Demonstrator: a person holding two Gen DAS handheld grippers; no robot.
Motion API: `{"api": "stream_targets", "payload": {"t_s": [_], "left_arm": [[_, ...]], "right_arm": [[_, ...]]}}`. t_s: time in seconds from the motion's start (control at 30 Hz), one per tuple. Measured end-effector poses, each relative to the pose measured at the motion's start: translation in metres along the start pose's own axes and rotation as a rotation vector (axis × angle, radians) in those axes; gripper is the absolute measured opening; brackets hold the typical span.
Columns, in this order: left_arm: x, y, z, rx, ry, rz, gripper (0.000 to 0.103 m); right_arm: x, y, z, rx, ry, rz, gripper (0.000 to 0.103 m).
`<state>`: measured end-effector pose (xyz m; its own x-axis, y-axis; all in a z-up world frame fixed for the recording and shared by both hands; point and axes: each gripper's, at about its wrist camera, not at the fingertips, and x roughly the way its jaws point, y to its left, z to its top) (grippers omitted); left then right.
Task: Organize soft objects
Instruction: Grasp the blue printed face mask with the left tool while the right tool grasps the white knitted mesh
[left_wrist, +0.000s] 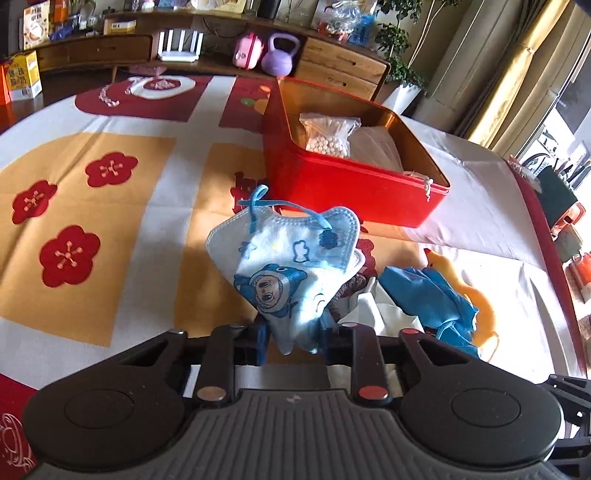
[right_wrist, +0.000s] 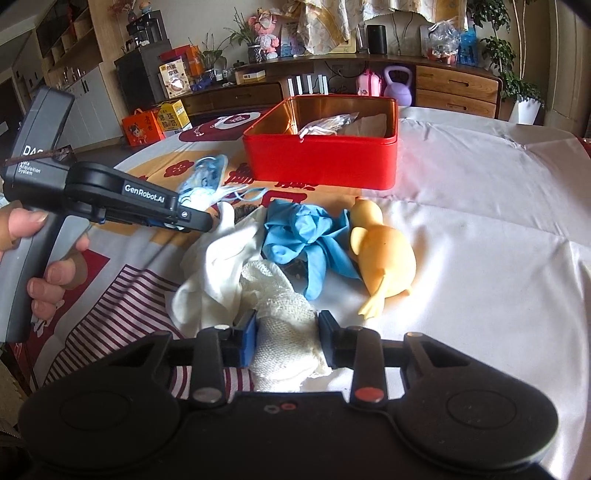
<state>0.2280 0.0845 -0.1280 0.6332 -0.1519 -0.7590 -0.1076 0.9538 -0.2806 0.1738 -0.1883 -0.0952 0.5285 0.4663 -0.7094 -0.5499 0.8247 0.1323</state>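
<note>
My left gripper (left_wrist: 293, 338) is shut on a blue cartoon face mask (left_wrist: 284, 258) and holds it above the table, in front of the open red tin box (left_wrist: 343, 192). The mask also shows in the right wrist view (right_wrist: 207, 181), held by the left gripper (right_wrist: 184, 218). My right gripper (right_wrist: 287, 332) is shut on a white gauze cloth (right_wrist: 284, 317). Beside it lie a white cloth (right_wrist: 210, 269), a blue glove (right_wrist: 306, 236) and a yellow rubber duck (right_wrist: 384, 251). The red box (right_wrist: 321, 158) holds a bag of white beads (left_wrist: 328, 136) and other bagged items.
The table carries a patterned red, orange and white cloth (left_wrist: 110, 206). A wooden sideboard (right_wrist: 454, 85) with a purple kettlebell (left_wrist: 280, 55) and a pink toy stands behind. Cartons (right_wrist: 155, 122) sit on the floor at left.
</note>
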Motion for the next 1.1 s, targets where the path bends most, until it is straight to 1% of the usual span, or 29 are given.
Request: {"api": "stream_targets", "payload": {"t_s": [0.23, 0.4, 0.73, 1.1], "left_arm": [[-0.015, 0.0, -0.001, 0.021, -0.013, 0.025, 0.021], [-0.028, -0.007, -0.002, 0.053, -0.016, 0.038, 0.021], [-0.056, -0.027, -0.003, 0.1, -0.018, 0.022, 0.021], [-0.075, -0.053, 0.008, 0.154, -0.019, -0.007, 0.021]], "right_arm": [[-0.014, -0.001, 0.005, 0.011, -0.037, -0.012, 0.031], [-0.028, 0.0, 0.008, 0.021, -0.067, -0.013, 0.031], [-0.053, 0.006, 0.026, 0.011, -0.118, -0.03, 0.031], [-0.067, 0.005, 0.061, 0.007, -0.163, -0.063, 0.032]]}}
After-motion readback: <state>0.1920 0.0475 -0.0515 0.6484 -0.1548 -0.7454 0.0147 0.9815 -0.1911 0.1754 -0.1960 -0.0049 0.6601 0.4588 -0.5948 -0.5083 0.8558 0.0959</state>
